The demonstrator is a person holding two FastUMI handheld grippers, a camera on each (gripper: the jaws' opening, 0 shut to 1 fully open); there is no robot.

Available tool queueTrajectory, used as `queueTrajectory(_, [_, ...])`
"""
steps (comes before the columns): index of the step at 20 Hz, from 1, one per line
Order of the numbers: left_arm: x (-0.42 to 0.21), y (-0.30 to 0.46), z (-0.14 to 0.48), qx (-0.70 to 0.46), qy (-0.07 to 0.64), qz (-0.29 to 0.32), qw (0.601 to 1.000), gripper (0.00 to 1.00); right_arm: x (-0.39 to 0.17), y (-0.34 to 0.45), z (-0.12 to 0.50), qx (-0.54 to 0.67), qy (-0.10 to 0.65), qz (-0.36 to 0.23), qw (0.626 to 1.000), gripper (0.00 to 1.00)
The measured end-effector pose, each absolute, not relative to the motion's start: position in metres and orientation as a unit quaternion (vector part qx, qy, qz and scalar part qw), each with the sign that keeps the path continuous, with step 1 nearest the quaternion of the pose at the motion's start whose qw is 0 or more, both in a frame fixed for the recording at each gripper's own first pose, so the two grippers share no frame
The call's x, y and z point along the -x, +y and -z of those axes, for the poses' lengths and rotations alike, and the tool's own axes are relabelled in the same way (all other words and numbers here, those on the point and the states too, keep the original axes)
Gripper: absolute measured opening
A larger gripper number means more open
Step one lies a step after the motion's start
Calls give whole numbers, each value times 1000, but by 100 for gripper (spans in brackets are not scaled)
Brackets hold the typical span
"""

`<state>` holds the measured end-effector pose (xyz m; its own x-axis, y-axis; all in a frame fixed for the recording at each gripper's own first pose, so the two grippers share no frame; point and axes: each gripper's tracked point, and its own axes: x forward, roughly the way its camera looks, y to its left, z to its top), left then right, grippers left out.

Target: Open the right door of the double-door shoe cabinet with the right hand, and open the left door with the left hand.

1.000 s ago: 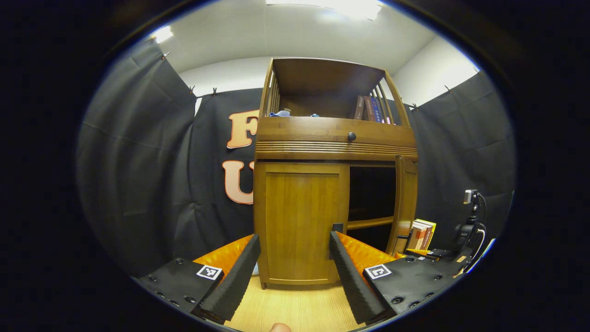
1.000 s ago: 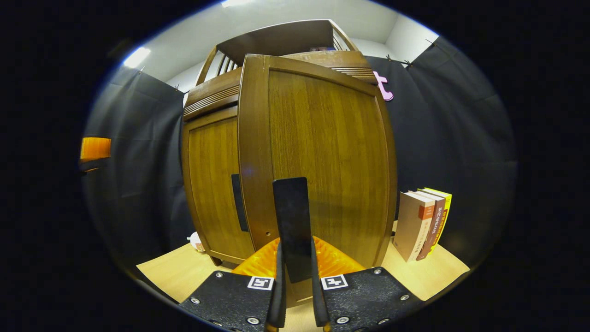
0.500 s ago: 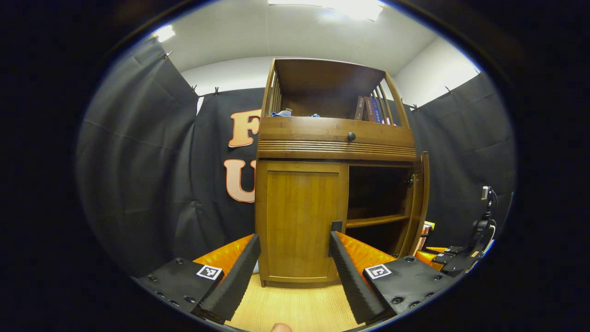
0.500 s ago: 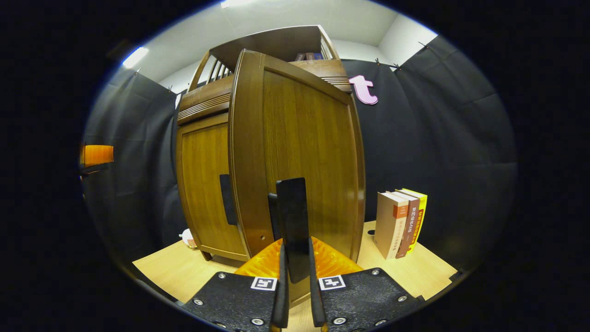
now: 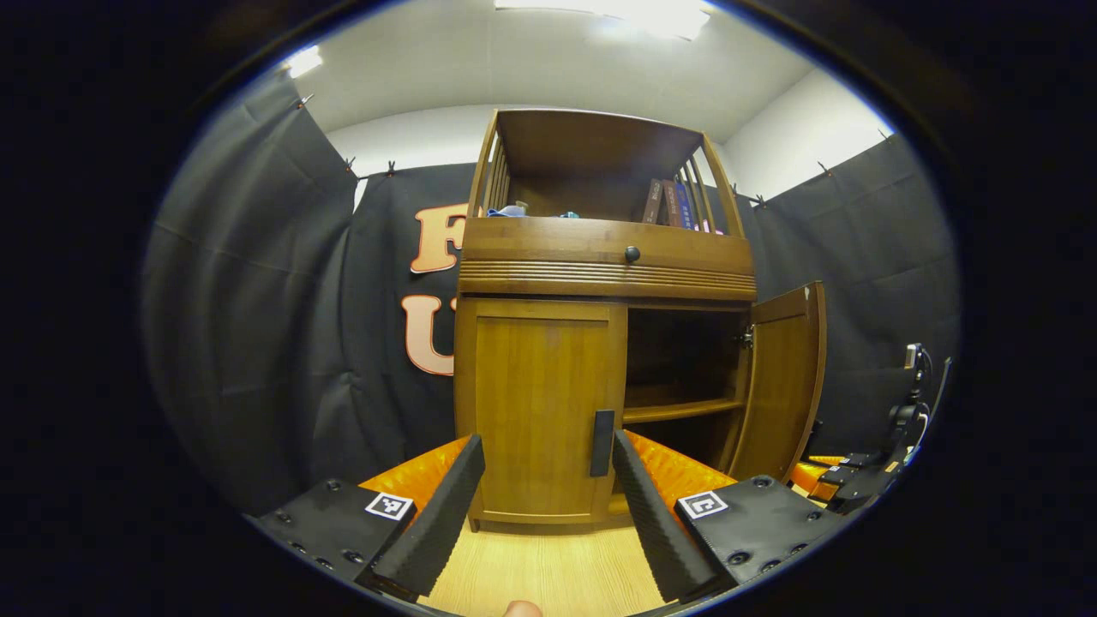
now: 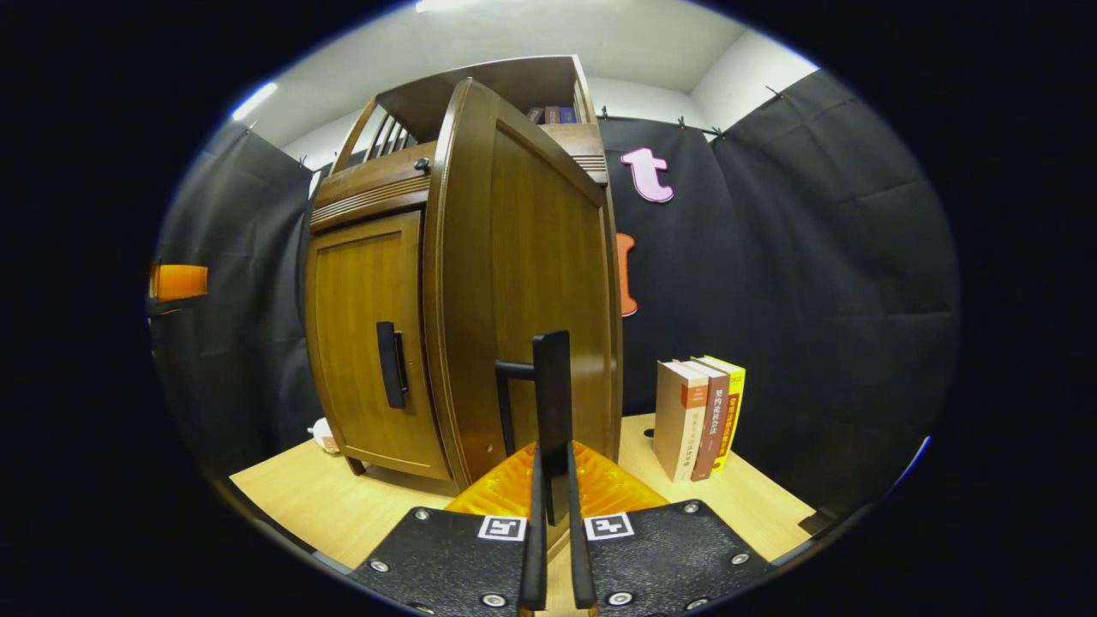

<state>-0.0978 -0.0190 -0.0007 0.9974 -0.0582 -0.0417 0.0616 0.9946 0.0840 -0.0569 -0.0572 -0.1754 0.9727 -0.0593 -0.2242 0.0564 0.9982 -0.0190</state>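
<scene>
The wooden shoe cabinet (image 5: 600, 257) stands on a light wood table. Its left door (image 5: 536, 411) is closed, with a dark vertical handle (image 5: 602, 443) at its right edge. My left gripper (image 5: 545, 446) is open in front of that door, short of the handle and touching nothing. The right door (image 5: 784, 381) stands swung out, baring a dark inside with a shelf (image 5: 677, 411). In the right gripper view, my right gripper (image 6: 553, 467) is shut on the right door's handle (image 6: 551, 386), with the door (image 6: 523, 283) seen nearly edge-on. The left door (image 6: 364, 343) and its handle (image 6: 390, 364) lie to its left.
Three upright books (image 6: 698, 416) stand on the table (image 6: 343, 506) right of the cabinet. A drawer with a round knob (image 5: 632, 254) sits above the doors, below an open shelf holding books (image 5: 668, 201). A small object (image 6: 324, 435) lies by the cabinet's left foot.
My right gripper has pulled the right door much wider open, keeping hold of its handle. The left gripper stays open; the left door's handle now shows between its fingers.
</scene>
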Motion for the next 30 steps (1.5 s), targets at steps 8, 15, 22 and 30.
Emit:
queueTrajectory(8, [104, -37, -1, -47, 19, 41, 998, 94, 70, -95, 169, 17, 107, 50, 993, 4])
queueTrajectory(15, [99, -50, 0, -51, 20, 44, 997, 94, 68, -113, 171, 11, 106, 35, 994, 4])
queueTrajectory(22, [82, -60, 6, -53, 24, 37, 998, 94, 73, -155, 168, 6, 99, 53, 994, 4])
queueTrajectory(30, [60, -77, 24, -57, 26, 43, 997, 94, 72, -170, 169, -16, 94, 36, 995, 3])
